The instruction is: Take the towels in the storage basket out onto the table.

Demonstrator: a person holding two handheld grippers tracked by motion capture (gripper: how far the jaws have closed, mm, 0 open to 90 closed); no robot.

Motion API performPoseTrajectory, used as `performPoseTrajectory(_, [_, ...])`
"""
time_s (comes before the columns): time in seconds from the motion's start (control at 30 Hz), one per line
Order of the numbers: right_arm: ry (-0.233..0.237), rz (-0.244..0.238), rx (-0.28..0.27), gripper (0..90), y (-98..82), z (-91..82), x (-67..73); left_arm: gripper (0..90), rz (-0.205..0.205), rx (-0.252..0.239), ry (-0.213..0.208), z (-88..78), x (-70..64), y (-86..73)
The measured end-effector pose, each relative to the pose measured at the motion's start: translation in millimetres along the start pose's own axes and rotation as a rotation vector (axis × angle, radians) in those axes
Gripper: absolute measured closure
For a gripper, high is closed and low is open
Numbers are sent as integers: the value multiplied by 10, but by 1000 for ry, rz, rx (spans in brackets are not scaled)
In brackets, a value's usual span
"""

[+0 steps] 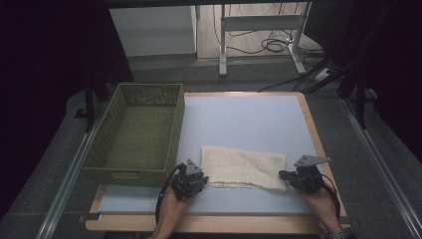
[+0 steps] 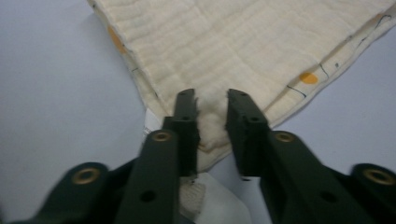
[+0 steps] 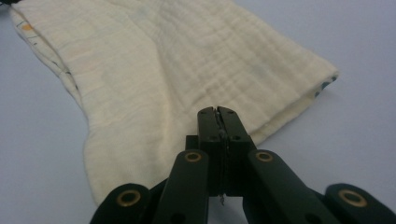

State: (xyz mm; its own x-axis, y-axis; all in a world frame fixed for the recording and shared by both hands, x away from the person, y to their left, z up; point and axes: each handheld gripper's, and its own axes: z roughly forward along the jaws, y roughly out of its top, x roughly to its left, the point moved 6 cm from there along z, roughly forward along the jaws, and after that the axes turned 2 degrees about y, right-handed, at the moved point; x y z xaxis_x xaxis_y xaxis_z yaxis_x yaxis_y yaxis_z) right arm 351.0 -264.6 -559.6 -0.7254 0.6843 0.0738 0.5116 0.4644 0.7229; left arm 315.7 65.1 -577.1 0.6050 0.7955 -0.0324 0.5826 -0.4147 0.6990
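Note:
A folded cream cloth [image 1: 244, 168] with small orange and dark marks lies flat on the pale table [image 1: 249, 114], near its front edge. My left gripper [image 1: 203, 179] is at the cloth's near left corner. In the left gripper view its jaws [image 2: 212, 95] stand a little apart, with that bunched corner of the cloth [image 2: 233, 46] between them. My right gripper [image 1: 282, 174] is at the near right corner. In the right gripper view its jaws [image 3: 217, 111] are pressed together at the edge of the cloth [image 3: 163, 70], with a thin sliver of fabric between the pads.
A green woven basket [image 1: 176, 129] stands along the table's left side, close to my left gripper. Wooden edging borders the table. Desk legs and cables lie on the floor beyond the far edge.

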Motion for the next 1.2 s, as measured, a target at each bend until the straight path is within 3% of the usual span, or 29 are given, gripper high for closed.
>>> performPoseTrajectory(0.13, [-8, -12, -13, 896, 37, -54, 19, 898, 17, 3, 5, -3, -10, 5])
performPoseTrajectory(0.43, [-22, -2, -57, 896, 172, -182, -45, 900, -16, -57, 2, -182, 37, 75])
performPoseTrajectory(0.63, [-16, 7, -67, 894, 178, -169, -56, 900, -9, -47, 40, -226, 69, 50])
performPoseTrajectory(0.8, [-24, 17, -4, 883, 82, -24, -103, 900, -22, -5, 41, -102, 83, -77])
performPoseTrajectory(0.83, [-21, 29, 1, 879, 61, -5, -124, 892, -24, -16, 43, -102, 80, -73])
performPoseTrajectory(0.9, [-9, 52, -9, 848, 50, -12, -155, 776, -24, -22, 40, -118, 72, -45])
performPoseTrajectory(1.03, [-21, 58, -40, 795, 106, -107, -180, 635, -18, -39, 52, -128, 52, 43])
performPoseTrajectory(1.2, [-73, 55, -66, 710, 233, -133, -290, 538, -16, -48, 56, -89, 26, 134])
